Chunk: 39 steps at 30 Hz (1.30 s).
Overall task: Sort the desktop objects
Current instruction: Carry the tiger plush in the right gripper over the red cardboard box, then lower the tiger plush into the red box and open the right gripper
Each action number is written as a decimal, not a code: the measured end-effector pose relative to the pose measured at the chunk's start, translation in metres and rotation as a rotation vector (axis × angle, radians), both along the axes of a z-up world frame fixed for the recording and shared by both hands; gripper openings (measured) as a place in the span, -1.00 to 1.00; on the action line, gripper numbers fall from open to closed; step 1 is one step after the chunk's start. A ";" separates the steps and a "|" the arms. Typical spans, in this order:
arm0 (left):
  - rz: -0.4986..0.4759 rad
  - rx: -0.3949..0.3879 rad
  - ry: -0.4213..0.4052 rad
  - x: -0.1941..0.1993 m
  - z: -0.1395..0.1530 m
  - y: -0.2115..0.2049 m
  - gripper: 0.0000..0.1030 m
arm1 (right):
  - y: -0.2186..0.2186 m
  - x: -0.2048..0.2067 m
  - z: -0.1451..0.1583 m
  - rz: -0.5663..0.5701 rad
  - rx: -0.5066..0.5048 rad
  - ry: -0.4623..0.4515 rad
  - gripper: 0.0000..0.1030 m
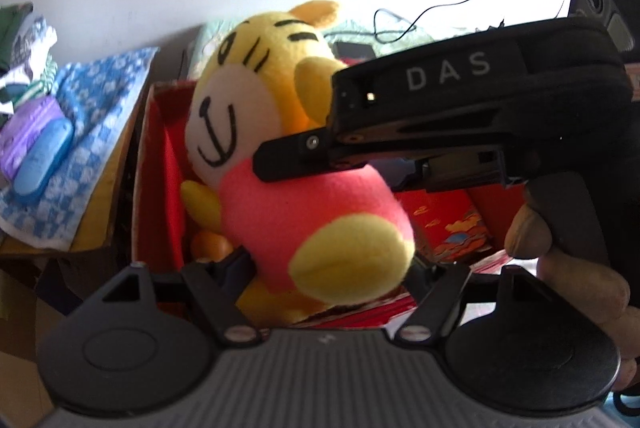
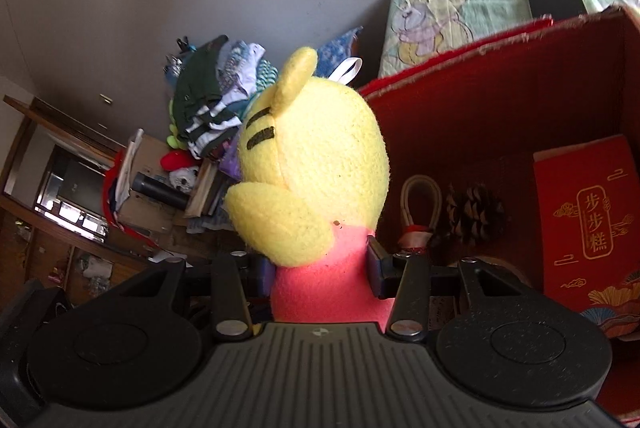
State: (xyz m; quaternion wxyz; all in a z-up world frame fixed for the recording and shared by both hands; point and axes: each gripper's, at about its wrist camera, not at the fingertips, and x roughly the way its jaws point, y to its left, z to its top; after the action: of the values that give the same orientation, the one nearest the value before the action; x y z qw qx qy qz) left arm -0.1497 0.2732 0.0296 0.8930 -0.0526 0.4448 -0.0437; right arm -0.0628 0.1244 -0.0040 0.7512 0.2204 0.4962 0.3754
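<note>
Both the left claw [image 1: 332,264] and right claw [image 2: 320,268] grip the plush tiger [image 1: 280,156] above the red box [image 2: 500,132].

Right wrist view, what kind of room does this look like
Most likely a lived-in bedroom: a pale green cartoon-print bed sheet, a heap of folded clothes and a dark wooden cabinet. Both grippers hold a yellow-and-pink plush tiger by a red cardboard box.
</note>
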 end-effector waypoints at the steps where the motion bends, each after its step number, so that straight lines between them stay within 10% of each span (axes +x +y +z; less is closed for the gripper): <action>1: 0.005 -0.003 0.011 -0.002 -0.001 -0.001 0.48 | 0.002 -0.001 -0.002 0.005 -0.012 0.010 -0.09; 28: 0.082 0.027 0.082 0.032 -0.027 0.021 0.45 | 0.010 0.035 -0.027 0.055 -0.045 0.082 0.17; 39: 0.094 0.080 0.047 0.026 -0.013 0.023 0.46 | -0.017 0.033 -0.015 0.004 0.026 0.101 -0.09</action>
State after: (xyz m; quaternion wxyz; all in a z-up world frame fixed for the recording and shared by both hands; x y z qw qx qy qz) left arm -0.1232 0.2958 0.0167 0.8847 -0.0387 0.4642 0.0175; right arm -0.0301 0.1073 -0.0194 0.7215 0.2480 0.5289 0.3717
